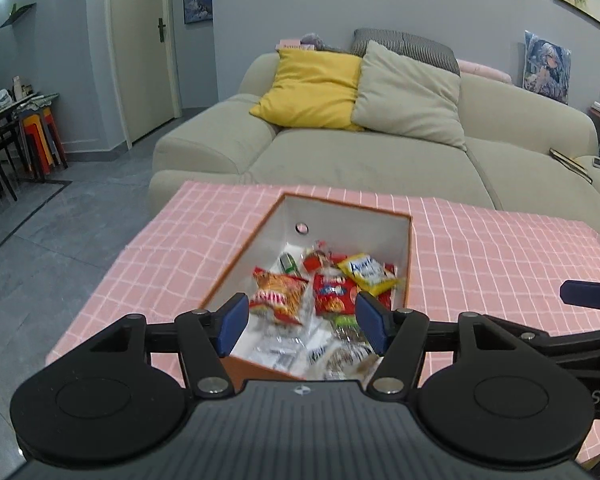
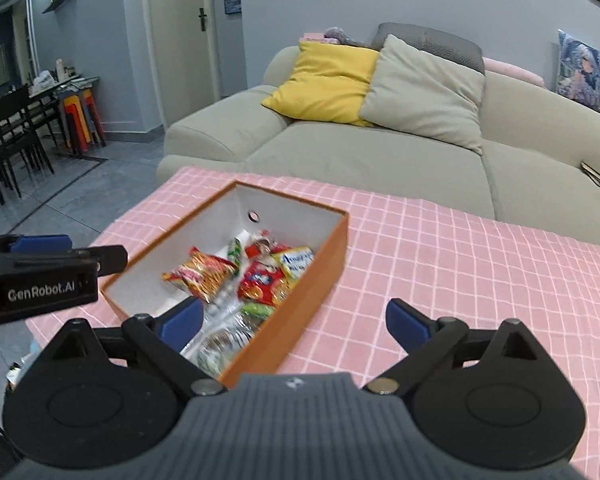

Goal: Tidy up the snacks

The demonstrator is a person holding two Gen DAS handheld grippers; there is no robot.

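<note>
An orange box (image 1: 409, 264) with a white inside stands on the pink checked tablecloth (image 1: 500, 248); it also shows in the right wrist view (image 2: 312, 292). In it lie several snack packs: an orange-red pack (image 1: 278, 294), a red pack (image 1: 334, 294), a yellow pack (image 1: 366, 274) and clear-wrapped packs (image 1: 300, 344). My left gripper (image 1: 300, 322) is open and empty, above the box's near end. My right gripper (image 2: 294, 322) is open and empty, astride the box's near right wall. The left gripper also shows at the left of the right wrist view (image 2: 52, 256).
A beige sofa (image 1: 360, 160) with a yellow cushion (image 1: 312, 88) and a grey cushion (image 1: 410, 96) stands behind the table. The table's left edge drops to a grey tiled floor (image 1: 40, 240). Dining chairs and stools (image 2: 20, 140) stand far left.
</note>
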